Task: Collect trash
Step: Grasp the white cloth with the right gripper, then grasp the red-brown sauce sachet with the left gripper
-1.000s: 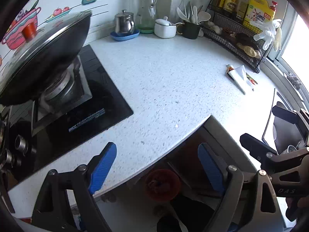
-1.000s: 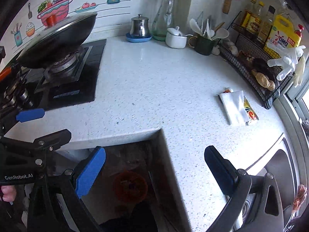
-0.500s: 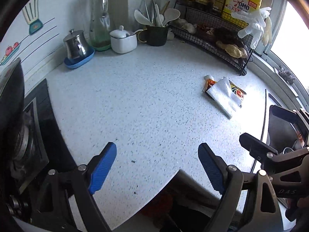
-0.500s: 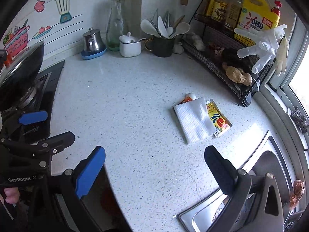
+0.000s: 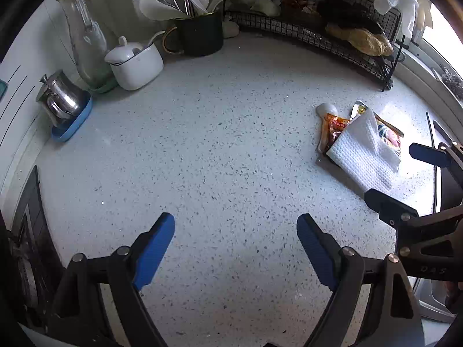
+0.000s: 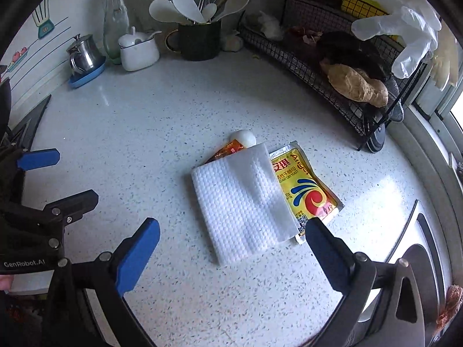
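Note:
The trash lies in one small pile on the speckled counter: a folded white paper towel [image 6: 243,202] on top of a yellow yeast packet [image 6: 306,190] and an orange wrapper [image 6: 228,149], with a small white round piece [image 6: 243,137] at the far end. My right gripper [image 6: 233,225] hovers at the towel's near edge. Its jaws are closing a little, the towel's edge lies between the tips, and the pads do not press on it. My left gripper [image 5: 235,219] stands open over bare counter, left of the paper towel [image 5: 364,153], and holds nothing.
Along the back stand a steel pot on a blue saucer [image 5: 62,104], a glass bottle [image 5: 85,34], a white lidded jar [image 5: 134,63] and a dark mug of utensils [image 5: 199,31]. A black wire rack [image 6: 332,66] with a hanging glove is at the right. The sink [image 6: 419,248] lies right, the stove edge [image 5: 31,202] left.
Both grippers have swept from the counter's front corner by the stove towards the trash pile, which now sits close and large before the right gripper. The right jaws have narrowed slightly.

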Demonstrator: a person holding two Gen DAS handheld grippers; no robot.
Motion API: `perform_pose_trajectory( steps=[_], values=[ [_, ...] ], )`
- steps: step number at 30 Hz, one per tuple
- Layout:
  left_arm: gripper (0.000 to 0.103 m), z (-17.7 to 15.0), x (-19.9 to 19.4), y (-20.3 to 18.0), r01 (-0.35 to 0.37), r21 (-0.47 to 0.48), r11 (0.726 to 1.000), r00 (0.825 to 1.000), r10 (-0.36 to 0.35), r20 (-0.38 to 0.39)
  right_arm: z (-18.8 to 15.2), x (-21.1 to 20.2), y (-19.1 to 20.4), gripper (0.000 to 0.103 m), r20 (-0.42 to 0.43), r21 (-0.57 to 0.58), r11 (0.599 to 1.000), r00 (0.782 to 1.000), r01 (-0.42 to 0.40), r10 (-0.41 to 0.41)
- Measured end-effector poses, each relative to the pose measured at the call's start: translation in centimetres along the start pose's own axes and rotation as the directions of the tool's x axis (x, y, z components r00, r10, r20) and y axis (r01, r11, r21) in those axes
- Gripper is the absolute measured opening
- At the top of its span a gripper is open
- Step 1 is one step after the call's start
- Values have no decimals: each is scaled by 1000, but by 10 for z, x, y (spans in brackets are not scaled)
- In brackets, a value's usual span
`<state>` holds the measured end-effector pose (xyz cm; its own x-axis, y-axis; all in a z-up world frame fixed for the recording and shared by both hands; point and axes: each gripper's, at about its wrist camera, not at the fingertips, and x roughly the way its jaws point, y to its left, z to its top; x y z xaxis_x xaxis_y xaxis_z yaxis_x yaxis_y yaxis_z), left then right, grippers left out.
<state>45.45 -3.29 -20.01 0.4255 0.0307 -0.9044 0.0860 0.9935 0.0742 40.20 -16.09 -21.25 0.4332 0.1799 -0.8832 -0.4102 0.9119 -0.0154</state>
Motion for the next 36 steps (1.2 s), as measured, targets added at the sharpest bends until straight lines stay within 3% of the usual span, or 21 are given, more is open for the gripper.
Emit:
perform_pose_trajectory(
  steps=[3, 4, 9, 10, 11, 13, 18, 25, 30, 33, 36],
  values=[
    [85, 4, 15, -3, -14, 10, 1000, 999, 15, -33, 2, 23, -1, 79, -56, -12, 999, 998, -31, 31],
    [85, 4, 18, -3, -15, 11, 1000, 999, 16, -45, 2, 31, -1, 68, -79, -19, 999, 996, -41, 39],
    [85, 4, 21, -5, 21, -1, 1000, 997, -21, -73, 2, 29, -1, 55, -74, -24, 998, 996, -55, 53],
    [85, 5, 21, -5, 24, 1, 1000, 997, -23, -75, 0, 26, -1, 47, -68, -23, 998, 996, -55, 53],
    [85, 6, 20, -6, 29, 3, 1000, 997, -28, -73, -2, 22, -2, 30, -63, -25, 998, 997, -54, 53],
    [85, 8, 16, -10, 31, 19, 999, 997, -30, -68, -5, 16, -5, 12, -61, -21, 998, 997, -50, 49],
    [85, 19, 4, -27, 66, 59, 996, 997, -63, -49, -9, 0, -22, 9, -69, 66, 987, 986, -144, 149],
    [85, 45, -11, -47, 131, 85, 988, 991, -130, -23, -12, -39, -50, 9, -21, 161, 972, 984, -171, 177],
    [85, 60, -4, -71, 136, 101, 986, 991, -134, -28, -20, -65, -83, 9, 22, 199, 974, 994, -108, 106],
    [85, 65, 9, -78, 166, 83, 983, 985, -162, -51, -21, -65, -98, 9, 24, 228, 970, 996, -88, 85],
    [85, 67, 24, -83, 149, 50, 988, 987, -145, -70, -24, -65, -110, 9, 25, 244, 968, 998, -66, 61]
  ],
)
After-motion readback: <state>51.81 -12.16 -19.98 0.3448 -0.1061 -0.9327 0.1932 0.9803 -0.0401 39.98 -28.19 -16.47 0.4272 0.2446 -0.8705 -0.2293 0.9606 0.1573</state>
